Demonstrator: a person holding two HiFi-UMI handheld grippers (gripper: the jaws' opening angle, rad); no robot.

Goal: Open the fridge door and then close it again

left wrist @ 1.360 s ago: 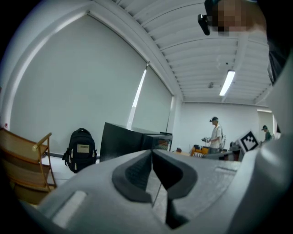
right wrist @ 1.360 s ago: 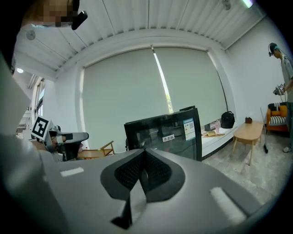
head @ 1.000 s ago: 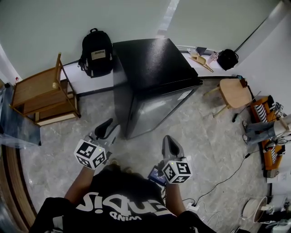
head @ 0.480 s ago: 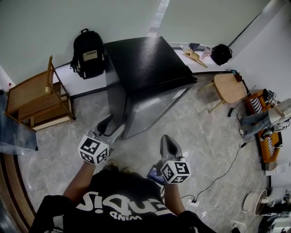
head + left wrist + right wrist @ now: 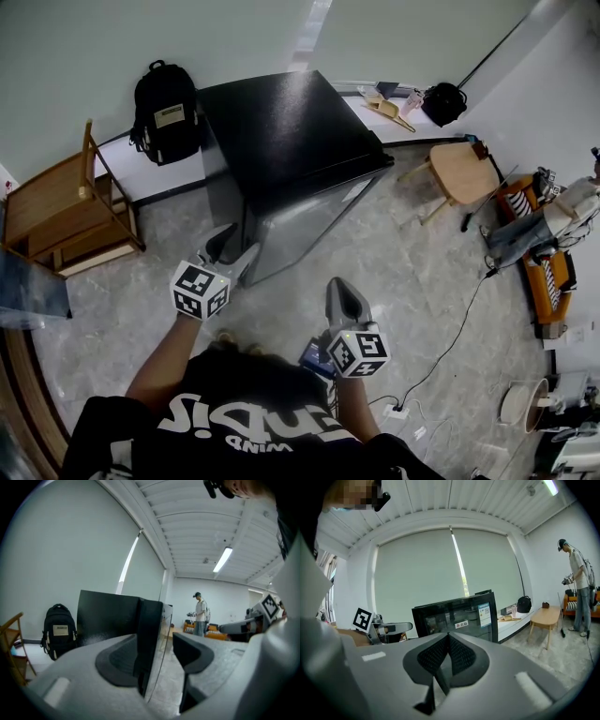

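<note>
One fridge [image 5: 291, 141], one backpack [image 5: 161, 111], left gripper [image 5: 234, 246], right gripper [image 5: 342, 289].

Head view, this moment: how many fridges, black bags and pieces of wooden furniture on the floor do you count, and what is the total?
Fridges: 1, the fridge
Black bags: 2, the backpack and the black bag
Wooden furniture: 2, the wooden chair and the small wooden table
Total: 5
</note>
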